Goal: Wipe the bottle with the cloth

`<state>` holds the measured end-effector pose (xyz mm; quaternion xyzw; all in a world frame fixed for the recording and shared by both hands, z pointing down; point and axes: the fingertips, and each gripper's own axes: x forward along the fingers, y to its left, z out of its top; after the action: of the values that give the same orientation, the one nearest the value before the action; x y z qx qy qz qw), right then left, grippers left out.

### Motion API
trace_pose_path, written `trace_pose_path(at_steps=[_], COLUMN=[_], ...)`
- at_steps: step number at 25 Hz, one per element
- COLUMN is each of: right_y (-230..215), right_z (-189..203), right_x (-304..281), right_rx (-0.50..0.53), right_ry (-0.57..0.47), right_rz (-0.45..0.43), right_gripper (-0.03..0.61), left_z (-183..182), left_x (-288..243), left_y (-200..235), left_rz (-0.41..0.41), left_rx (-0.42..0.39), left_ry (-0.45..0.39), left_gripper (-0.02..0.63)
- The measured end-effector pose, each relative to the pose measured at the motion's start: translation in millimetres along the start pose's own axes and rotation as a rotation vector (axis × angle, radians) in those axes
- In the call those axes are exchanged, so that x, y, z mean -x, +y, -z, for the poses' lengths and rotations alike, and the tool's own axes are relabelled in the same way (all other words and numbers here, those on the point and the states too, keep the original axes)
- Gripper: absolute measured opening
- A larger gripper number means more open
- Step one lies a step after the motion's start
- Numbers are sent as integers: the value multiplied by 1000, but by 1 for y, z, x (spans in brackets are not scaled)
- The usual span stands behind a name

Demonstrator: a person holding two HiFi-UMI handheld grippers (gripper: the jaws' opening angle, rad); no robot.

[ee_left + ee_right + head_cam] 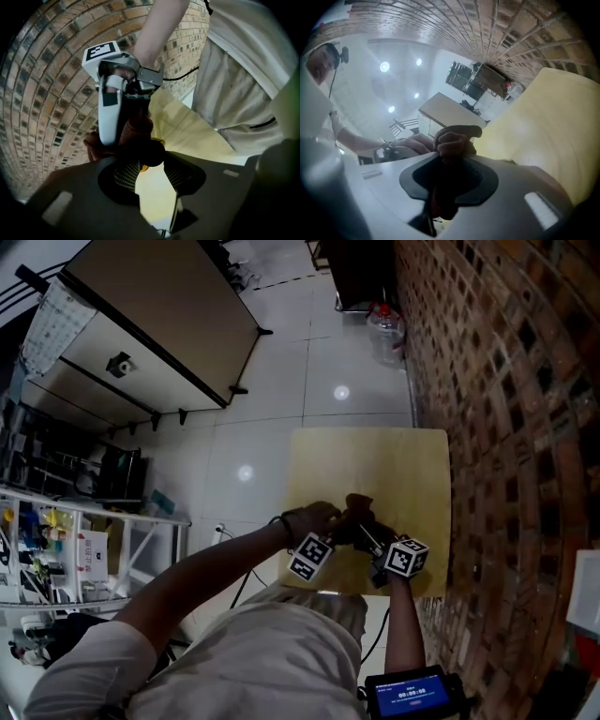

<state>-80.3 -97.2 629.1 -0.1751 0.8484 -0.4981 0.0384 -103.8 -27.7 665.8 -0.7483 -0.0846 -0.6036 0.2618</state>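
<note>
Over the near edge of the small yellow table (375, 460) both grippers meet at a brown cloth (359, 510). My left gripper (149, 161) is shut on a dark round bottle (150, 151) with a yellow ring, held at the jaw tips. My right gripper (450, 159) is shut on the bunched brown cloth (453, 139), which lies against the bottle from above. In the head view the left gripper (343, 532) and the right gripper (369, 535) stand tip to tip, and the cloth hides most of the bottle.
A brick wall (506, 381) runs close along the table's right side. A clear water jug (385, 332) stands on the tiled floor beyond. A large board-topped table (150, 315) and cluttered shelves (56, 540) are at the left. The person's body is at the near edge.
</note>
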Motion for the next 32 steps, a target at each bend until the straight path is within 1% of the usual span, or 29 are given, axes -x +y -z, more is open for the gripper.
trace_pose_path(at_steps=[3,6,8,11,14,18,20,21,22,23,25,27,29,32], right_y=[-25,-57,-83,-114,-137,-162,-169,-171,-170,-168,-158,-143,-126,-110], right_z=[19,37,37,45,60,75,75,73,71,69,64,59,64,79], right_x=[-6,-1,3,1,-2,2,7,11,16,24,44,65,90,122], right_rx=[12,-10,-9,3,-54,-159,-219,-250,-277,-295,-302,-280,-256,-227], right_ry=[6,6,12,52,99,145,137,115,82,41,-50,-128,-176,-204], right_rz=[80,219,323,446,557,661,663,650,638,628,608,578,558,567], right_gripper=[89,90,89,89,89,89,89,89,89,89,89,89,89,89], left_z=[0,-5,-6,-4,-3,-4,-3,-3,-2,-1,4,9,12,15], left_x=[-1,0,1,-1,-3,-4,-5,-6,-6,-7,-7,-6,-5,-4], left_y=[1,3,13,23,23,25,30,32,34,35,40,48,53,58], left_rz=[6,12,0,-14,-31,-45,-48,-48,-44,-39,-37,-49,-67,-92], left_rx=[5,11,32,89,111,144,171,200,247,315,480,652,824,1056], left_ry=[-4,-6,0,4,20,33,42,46,49,51,59,68,71,68], left_gripper=[173,173,173,175,178,181,182,183,183,183,183,183,183,181])
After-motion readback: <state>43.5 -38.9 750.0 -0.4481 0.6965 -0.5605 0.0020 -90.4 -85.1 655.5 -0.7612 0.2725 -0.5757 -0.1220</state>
